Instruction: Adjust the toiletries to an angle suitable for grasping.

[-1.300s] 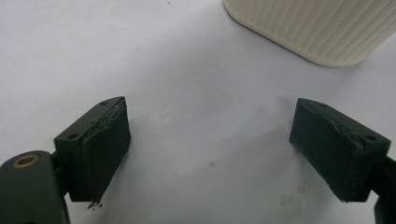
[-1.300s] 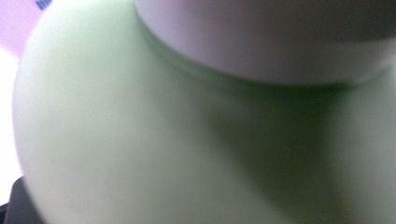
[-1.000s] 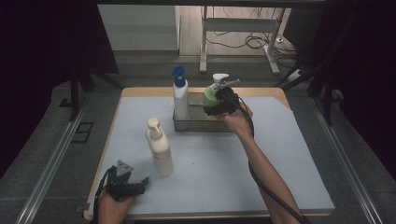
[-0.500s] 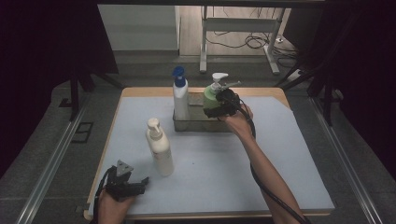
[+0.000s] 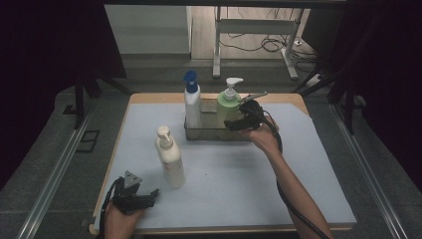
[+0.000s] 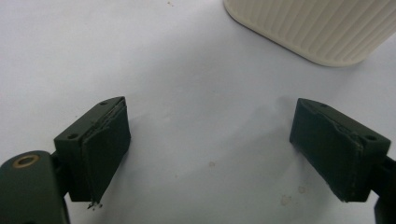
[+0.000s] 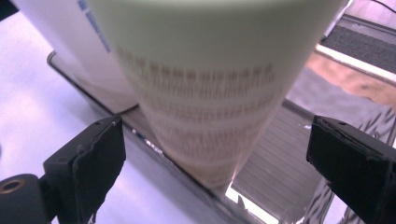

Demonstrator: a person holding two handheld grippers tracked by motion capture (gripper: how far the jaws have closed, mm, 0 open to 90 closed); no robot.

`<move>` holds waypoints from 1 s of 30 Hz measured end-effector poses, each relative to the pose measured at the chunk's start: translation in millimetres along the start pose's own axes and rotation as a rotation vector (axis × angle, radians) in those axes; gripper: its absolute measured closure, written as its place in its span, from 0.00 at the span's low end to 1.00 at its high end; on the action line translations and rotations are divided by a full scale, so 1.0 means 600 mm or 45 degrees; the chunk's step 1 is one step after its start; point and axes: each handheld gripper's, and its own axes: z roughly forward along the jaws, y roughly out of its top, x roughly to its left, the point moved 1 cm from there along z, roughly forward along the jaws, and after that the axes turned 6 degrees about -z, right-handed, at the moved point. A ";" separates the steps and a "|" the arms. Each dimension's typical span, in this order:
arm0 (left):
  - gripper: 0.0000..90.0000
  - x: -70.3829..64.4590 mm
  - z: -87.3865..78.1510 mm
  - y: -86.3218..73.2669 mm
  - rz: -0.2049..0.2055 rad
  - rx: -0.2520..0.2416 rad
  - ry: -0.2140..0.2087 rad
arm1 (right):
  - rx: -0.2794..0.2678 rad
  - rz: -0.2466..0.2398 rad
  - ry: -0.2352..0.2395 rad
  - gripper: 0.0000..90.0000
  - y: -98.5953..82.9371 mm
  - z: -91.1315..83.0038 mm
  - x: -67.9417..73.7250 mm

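From the high view we've got a pale blue mat (image 5: 219, 184) on a wooden table (image 5: 149, 98), and a see-through tray (image 5: 209, 133) at the far middle. In the tray stand a white bottle with a blue pump top (image 5: 192, 102) on the left and a green bottle with a white pump (image 5: 228, 103) just to its right. A cream pump bottle (image 5: 170, 158) stands by itself on the mat, nearer and to the left. The right gripper (image 5: 234, 124) is up against the near right side of the green bottle, and from up here we honestly can't tell how wide it's spread. The left gripper (image 5: 149, 195) sits low at the near left edge, close to the cream bottle; the hand holding it is cut off at the bottom.

In the left gripper view, the left gripper's two black jaws are spread wide over bare mat with nothing between them. A ribbed cream base, cut off at the top edge, sits beyond them.

In the right gripper view, the jaws are wide apart, with the green bottle's rounded body between them, close, blurry, not touched by either pad. The printing on it is unreadable. The white bottle peeks in at the far left, and the tray's clear, glossy rim runs under both.
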 end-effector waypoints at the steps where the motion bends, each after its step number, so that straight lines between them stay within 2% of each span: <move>1: 0.13 0.000 0.000 0.000 -0.001 0.000 0.000 | 0.007 -0.002 0.007 0.05 -0.003 -0.002 -0.001; 2: 0.13 0.000 0.000 0.000 0.000 0.000 0.000 | 0.007 0.002 0.019 0.05 -0.006 -0.004 -0.001; 6: 0.13 0.000 0.000 0.000 0.000 0.000 0.000 | 0.010 0.001 0.007 0.18 -0.018 -0.013 -0.006; 9: 0.13 0.000 0.000 0.000 0.000 0.001 0.000 | 0.005 0.011 0.006 0.31 -0.025 -0.019 -0.012; 13: 0.13 0.000 0.000 0.000 0.000 0.001 0.001 | -0.001 0.013 -0.041 0.49 -0.034 -0.027 -0.019; 16: 0.13 0.000 0.000 0.000 0.000 0.000 0.001 | 0.009 0.028 -0.036 0.63 -0.040 -0.027 -0.026; 19: 0.14 0.000 0.000 0.000 0.000 0.001 0.000 | -0.008 0.009 -0.089 0.75 -0.043 -0.028 -0.029; 23: 0.14 0.000 0.000 0.000 0.000 0.000 0.000 | -0.001 0.013 -0.082 0.96 -0.039 -0.023 -0.032; 24: 0.13 0.000 0.000 0.000 0.000 0.001 0.000 | 0.004 0.014 -0.082 0.99 -0.038 -0.022 -0.032; 27: 0.13 0.000 0.000 0.000 0.000 0.000 0.000 | 0.027 0.033 -0.112 0.99 -0.035 -0.010 -0.035; 30: 0.13 0.000 0.000 0.000 0.000 0.000 0.001 | 0.037 0.055 -0.105 0.99 -0.032 0.002 -0.040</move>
